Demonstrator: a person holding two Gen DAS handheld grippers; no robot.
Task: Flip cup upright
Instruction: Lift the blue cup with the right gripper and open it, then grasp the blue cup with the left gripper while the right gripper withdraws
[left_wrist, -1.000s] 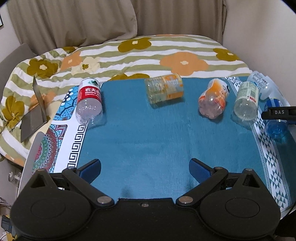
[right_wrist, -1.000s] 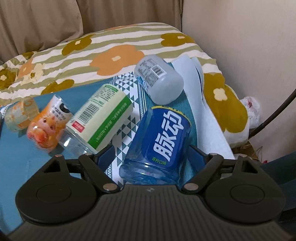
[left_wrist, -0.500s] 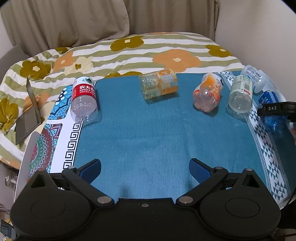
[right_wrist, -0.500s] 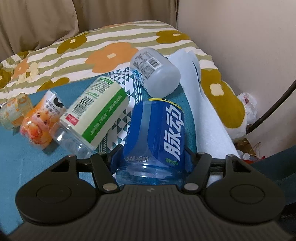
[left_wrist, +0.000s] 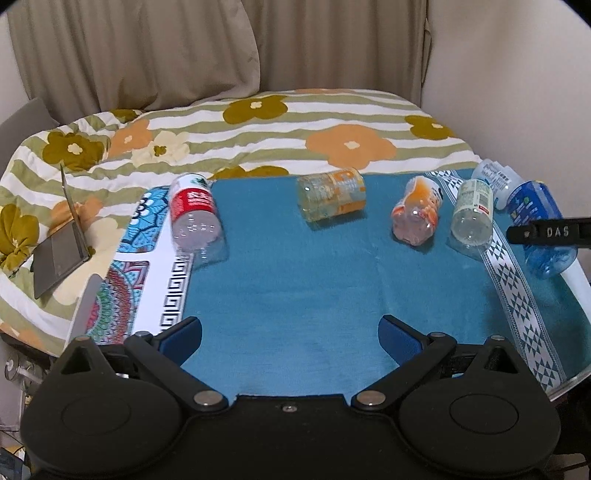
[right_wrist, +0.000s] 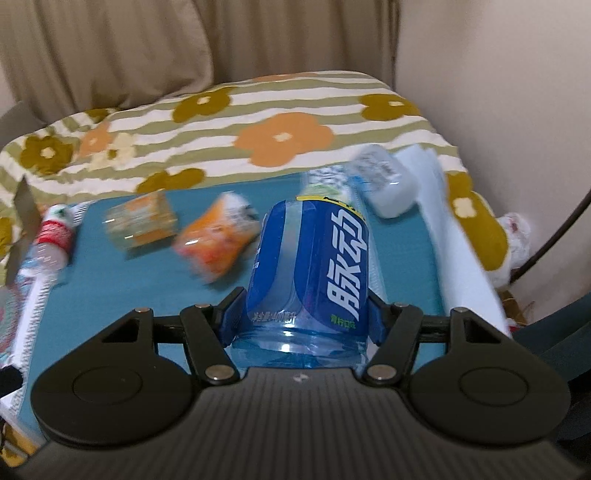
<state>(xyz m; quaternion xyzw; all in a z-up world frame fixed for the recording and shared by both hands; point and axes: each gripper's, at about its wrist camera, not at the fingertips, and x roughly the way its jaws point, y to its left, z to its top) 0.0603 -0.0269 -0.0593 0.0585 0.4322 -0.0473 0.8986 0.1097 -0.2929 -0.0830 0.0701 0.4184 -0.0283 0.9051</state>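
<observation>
On the teal cloth (left_wrist: 295, 280), at its right edge, your right gripper (right_wrist: 301, 314) is clamped on the blue cup (right_wrist: 310, 269), both pads pressed to its sides near the clear base, which disappears under the gripper body. From the left wrist view the same blue cup (left_wrist: 541, 229) shows tilted, crossed by a black finger (left_wrist: 550, 232) marked "DAS"; whether it touches the cloth you cannot tell. Your left gripper (left_wrist: 290, 338) hangs wide and holds nothing over bare cloth. Four cups lie on their sides in a row: the red-label cup (left_wrist: 195, 218), yellow-label cup (left_wrist: 332, 194), orange cup (left_wrist: 417, 214) and green-label cup (left_wrist: 472, 214). A white-label cup (left_wrist: 495, 177) sits partly hidden behind the blue one. Everything left of the blue cup is motion-blurred in the right wrist view; labels there cannot be read.
</observation>
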